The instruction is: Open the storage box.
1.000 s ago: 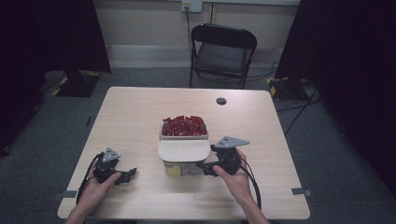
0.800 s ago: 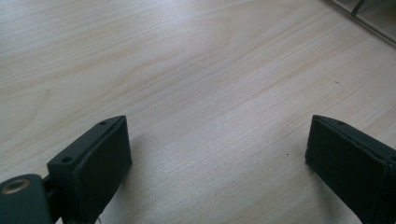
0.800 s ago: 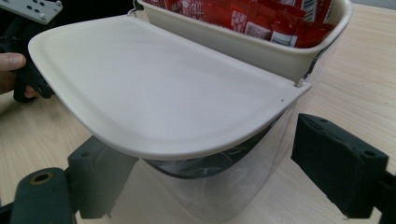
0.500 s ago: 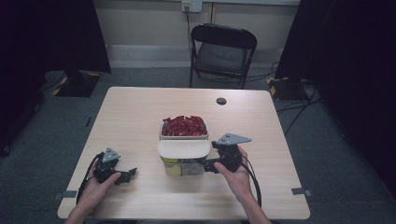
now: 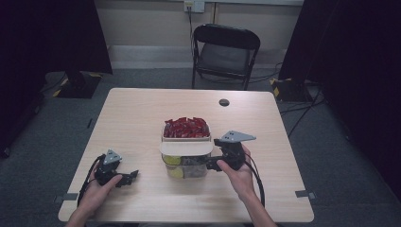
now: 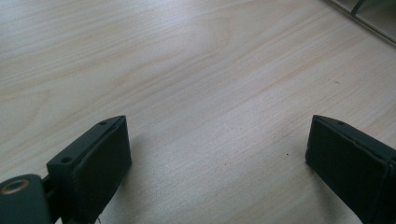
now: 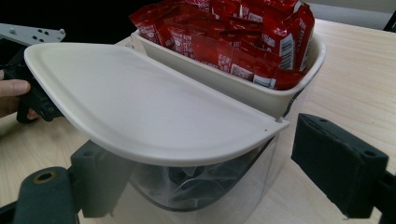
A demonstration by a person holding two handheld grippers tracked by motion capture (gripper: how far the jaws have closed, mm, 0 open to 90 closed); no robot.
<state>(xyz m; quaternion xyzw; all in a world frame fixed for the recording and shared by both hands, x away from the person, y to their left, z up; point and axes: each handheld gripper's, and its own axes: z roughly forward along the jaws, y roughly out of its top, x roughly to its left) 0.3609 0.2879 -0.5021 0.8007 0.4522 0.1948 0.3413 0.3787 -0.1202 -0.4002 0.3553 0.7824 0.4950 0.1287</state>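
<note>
A pale wooden table [image 5: 142,113] carries everything. A clear container [image 5: 187,165] with a cream lid [image 7: 140,107] stands on it, its front corner between the right gripper's fingers [image 7: 338,175], one finger beside each wall. Red packets [image 5: 186,126] fill its rear tray, beyond those fingers. A small dark disc [image 5: 223,102] lies on the wood well beyond them, near the far edge. Between the left gripper's fingers [image 6: 100,163] is bare wood grain, and those fingers rest on the tabletop, well apart from the container.
</note>
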